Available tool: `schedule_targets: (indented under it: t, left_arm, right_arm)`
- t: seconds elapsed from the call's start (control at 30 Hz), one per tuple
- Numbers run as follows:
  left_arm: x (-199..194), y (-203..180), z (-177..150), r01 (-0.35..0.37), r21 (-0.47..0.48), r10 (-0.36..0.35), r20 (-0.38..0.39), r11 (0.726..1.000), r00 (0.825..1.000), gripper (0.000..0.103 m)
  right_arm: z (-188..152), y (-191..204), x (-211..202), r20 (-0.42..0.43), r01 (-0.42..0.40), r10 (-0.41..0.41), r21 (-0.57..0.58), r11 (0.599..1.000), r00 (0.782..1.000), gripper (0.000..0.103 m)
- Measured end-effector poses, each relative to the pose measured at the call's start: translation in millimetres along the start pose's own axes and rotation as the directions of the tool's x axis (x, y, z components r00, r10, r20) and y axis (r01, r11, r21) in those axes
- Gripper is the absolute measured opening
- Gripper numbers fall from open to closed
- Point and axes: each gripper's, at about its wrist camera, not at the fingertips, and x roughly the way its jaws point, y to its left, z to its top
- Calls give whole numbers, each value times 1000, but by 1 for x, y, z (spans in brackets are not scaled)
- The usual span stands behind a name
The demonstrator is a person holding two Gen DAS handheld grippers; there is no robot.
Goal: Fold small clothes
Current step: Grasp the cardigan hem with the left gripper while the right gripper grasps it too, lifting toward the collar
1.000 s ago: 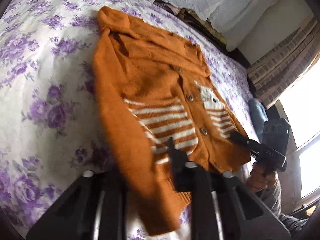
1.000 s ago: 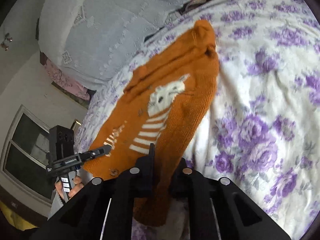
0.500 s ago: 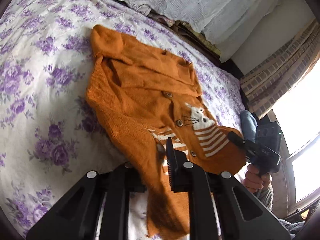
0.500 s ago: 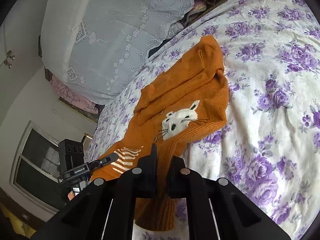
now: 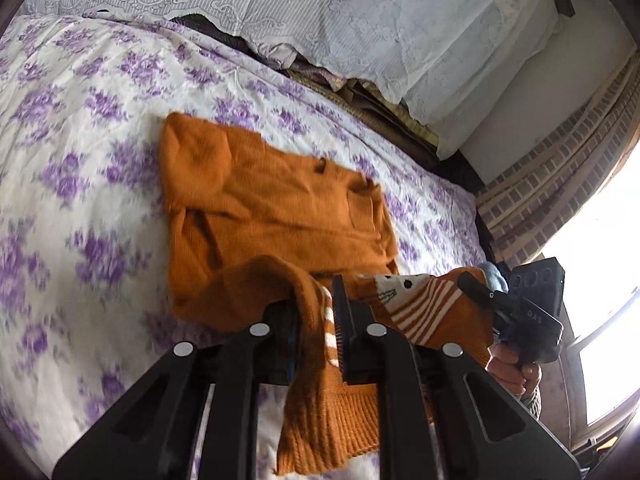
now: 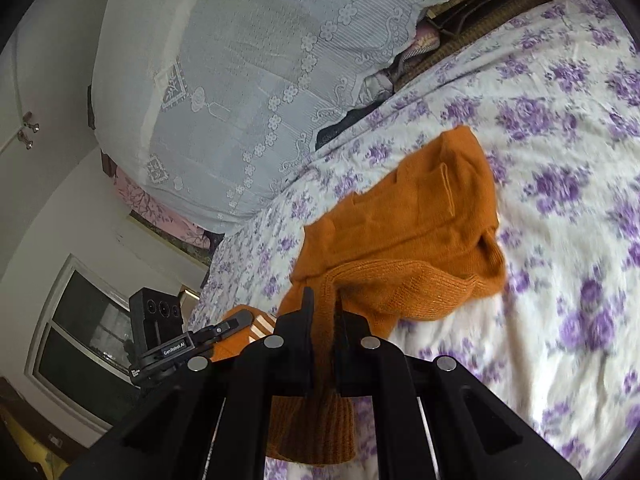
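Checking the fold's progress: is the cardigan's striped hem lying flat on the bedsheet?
No, the striped hem is lifted off the floral bedsheet, pinched in the left gripper and right gripper.

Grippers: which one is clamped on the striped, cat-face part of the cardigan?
The left gripper; white stripes show between its fingers. The right gripper pinches plain orange knit of the cardigan.

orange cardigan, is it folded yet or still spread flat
Partly folded: the orange cardigan's hem is lifted by both the left gripper and right gripper; its top lies on the bedspread.
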Motion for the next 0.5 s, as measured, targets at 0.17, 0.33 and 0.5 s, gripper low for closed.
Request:
schedule_targets:
  t: [0.17,0.33,0.5]
  left_arm:
    - [11,3,21,9,-12,-9,8,1000,1000,13]
    - [30,5,34,20,-21,-21,-7,1000,1000,13]
    - [44,8,50,25,-33,-25,-2,999,1000,13]
  right_arm:
    - [20,-5,11,19,-19,18,26,999,1000,8]
    - [34,-12,21,30,-27,25,48,998,999,8]
    - [51,-24,35,39,-26,23,82,996,999,8]
